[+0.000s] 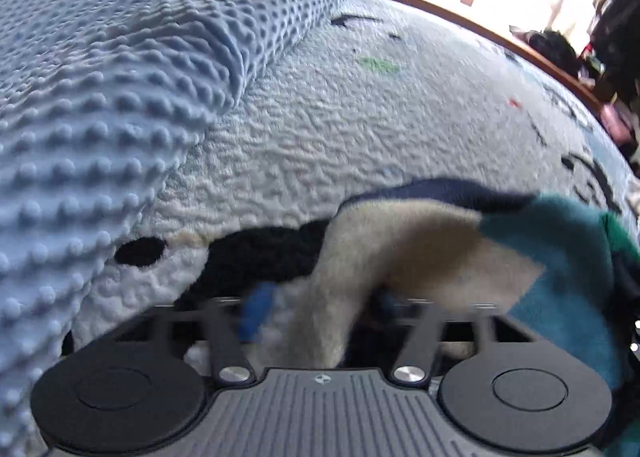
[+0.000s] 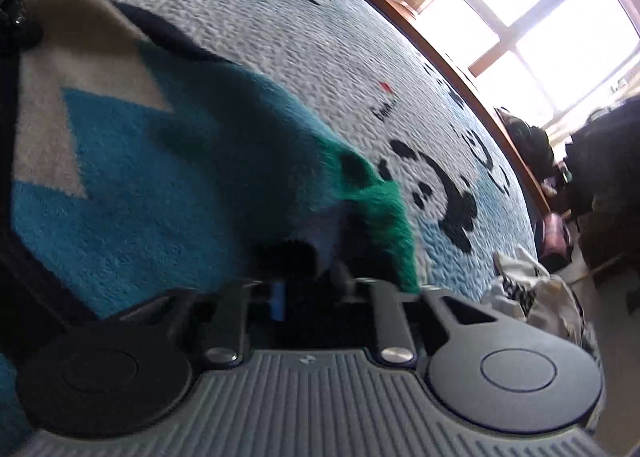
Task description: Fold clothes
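My left gripper (image 1: 316, 313) is clamped tight on a beige fold of the knitted sweater (image 1: 420, 253), the cloth bunched between the blue-tipped fingers (image 1: 254, 313). My right gripper (image 2: 308, 293) sits narrow on the sweater's green-and-dark edge, and I judge it pinched there too, though blur hides the pads. So I read this as the grab-and-carry step of a fold: both corners in hand, the teal and beige panel draped across the bed (image 1: 360, 129). The next move calls for keeping both grips level and laying the edge flat over the body, without dragging the panda blanket (image 2: 440, 193) along. The dotted blue cover (image 1: 120, 77) lies just beside. No basket or bin shows; only a loose heap of pale laundry (image 2: 532, 289) off the bed's edge.
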